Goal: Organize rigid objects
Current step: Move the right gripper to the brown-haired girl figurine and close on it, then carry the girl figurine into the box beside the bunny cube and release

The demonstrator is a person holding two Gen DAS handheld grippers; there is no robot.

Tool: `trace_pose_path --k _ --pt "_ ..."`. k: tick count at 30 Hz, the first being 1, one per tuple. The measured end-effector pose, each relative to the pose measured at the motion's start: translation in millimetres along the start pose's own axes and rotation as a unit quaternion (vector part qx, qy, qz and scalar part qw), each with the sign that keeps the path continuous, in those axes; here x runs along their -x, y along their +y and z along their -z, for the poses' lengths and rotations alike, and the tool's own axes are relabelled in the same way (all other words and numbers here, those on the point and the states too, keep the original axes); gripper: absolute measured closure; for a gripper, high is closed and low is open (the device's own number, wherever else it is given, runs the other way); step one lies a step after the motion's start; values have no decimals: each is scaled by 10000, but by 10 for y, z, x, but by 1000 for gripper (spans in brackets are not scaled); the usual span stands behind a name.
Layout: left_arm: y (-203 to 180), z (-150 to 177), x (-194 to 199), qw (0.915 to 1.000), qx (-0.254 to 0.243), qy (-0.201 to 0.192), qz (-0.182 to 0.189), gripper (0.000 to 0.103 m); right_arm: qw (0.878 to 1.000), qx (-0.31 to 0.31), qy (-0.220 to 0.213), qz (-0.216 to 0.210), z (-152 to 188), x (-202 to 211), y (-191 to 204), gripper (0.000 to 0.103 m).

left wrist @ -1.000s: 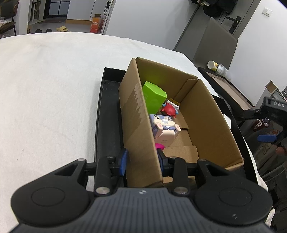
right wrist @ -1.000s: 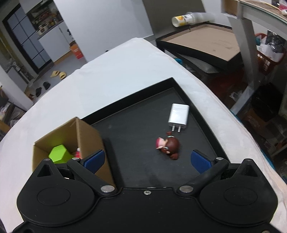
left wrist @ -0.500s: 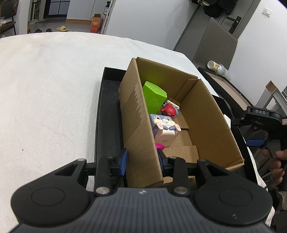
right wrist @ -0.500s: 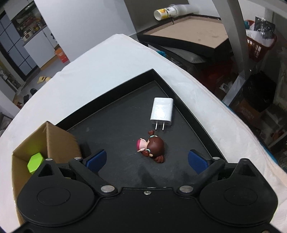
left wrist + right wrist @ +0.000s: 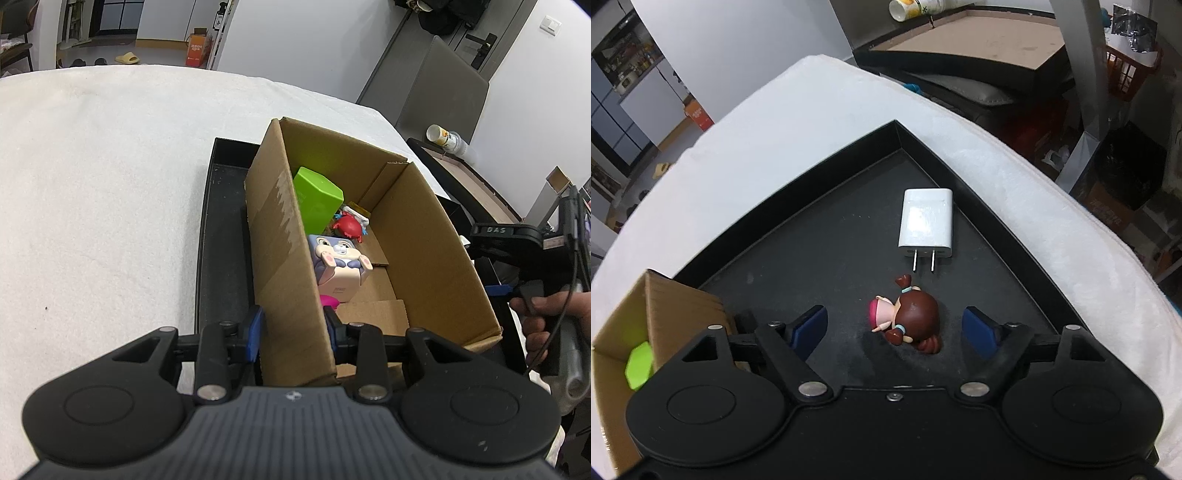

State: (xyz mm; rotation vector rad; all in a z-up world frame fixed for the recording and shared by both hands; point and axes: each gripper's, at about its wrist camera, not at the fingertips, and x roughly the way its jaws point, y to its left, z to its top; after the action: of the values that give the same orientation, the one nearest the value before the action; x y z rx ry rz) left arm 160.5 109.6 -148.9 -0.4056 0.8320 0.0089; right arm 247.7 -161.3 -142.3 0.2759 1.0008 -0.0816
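My left gripper (image 5: 293,330) is shut on the near left wall of the cardboard box (image 5: 275,236), which stands in the black tray (image 5: 221,229). Inside the box lie a green block (image 5: 316,197), a red toy (image 5: 347,227), a bunny cube (image 5: 338,264) and a pink piece (image 5: 328,301). In the right wrist view a brown-haired doll figurine (image 5: 908,314) lies on the tray floor (image 5: 827,243) between the blue pads of my right gripper (image 5: 895,330). Its jaws are closing, the pads still apart from the doll. A white charger plug (image 5: 927,223) lies just beyond.
The tray sits on a white cloth-covered table (image 5: 92,184). A hand (image 5: 543,317) holding the right gripper's body (image 5: 517,243) shows beside the box's right wall. Beyond the table are a dark framed board (image 5: 967,55), a tipped cup (image 5: 916,7) and a red basket (image 5: 1126,70).
The right gripper has come down closer over the doll and its pads have narrowed around it. The left gripper and the box have stayed still.
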Motion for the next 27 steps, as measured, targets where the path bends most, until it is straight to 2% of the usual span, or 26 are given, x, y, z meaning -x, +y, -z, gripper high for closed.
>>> trace_pose_path --k 3,4,7,16,27 --pt "-2 -2 0 10000 2 1 3 71 9999 120 -20 107 -1 -54 30 26" --pt "-2 -1 0 10000 4 3 6 71 9997 184 -36 136 1 -65 42 30" --pt "-5 -3 0 10000 6 2 7 71 9995 256 52 184 0 -88 46 60" --pt "-8 4 3 10000 1 0 12 70 9990 446 -60 81 19 122 107 60" --pt "-6 5 1 10000 0 -10 13 70 9971 678 -143 -328 27 520 342 60"
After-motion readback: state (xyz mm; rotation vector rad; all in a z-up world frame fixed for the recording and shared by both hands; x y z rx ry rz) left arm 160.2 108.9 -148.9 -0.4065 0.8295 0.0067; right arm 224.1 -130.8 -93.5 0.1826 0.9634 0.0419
